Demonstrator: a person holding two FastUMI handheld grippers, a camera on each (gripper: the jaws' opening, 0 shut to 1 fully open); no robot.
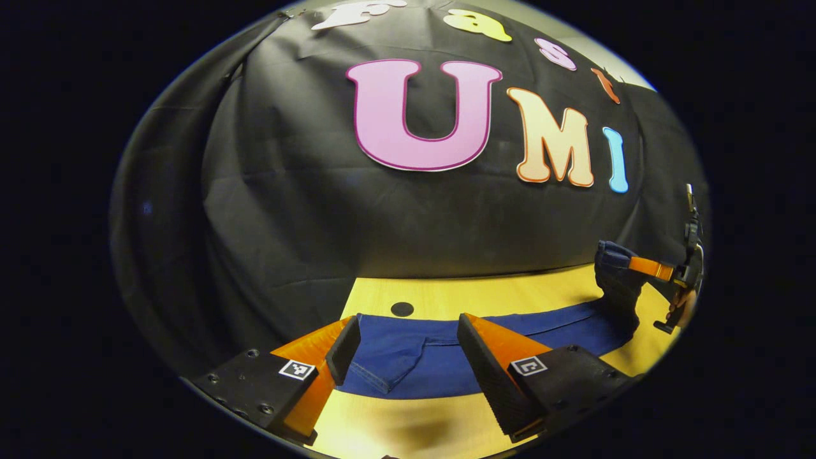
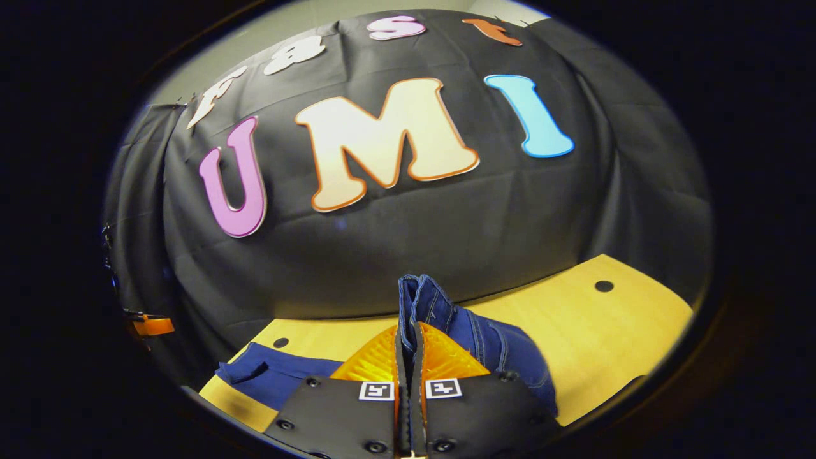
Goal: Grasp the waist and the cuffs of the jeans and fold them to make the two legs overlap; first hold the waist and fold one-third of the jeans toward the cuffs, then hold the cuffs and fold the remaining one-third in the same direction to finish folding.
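Lying across the counter, the jeans are flanked by the released left tongs, while their raised right end is pinched by the clenched right tongs

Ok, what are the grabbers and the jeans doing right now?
Left gripper open, low over the jeans. Right gripper shut on jeans, lifting one end off the table. Nothing in the way.
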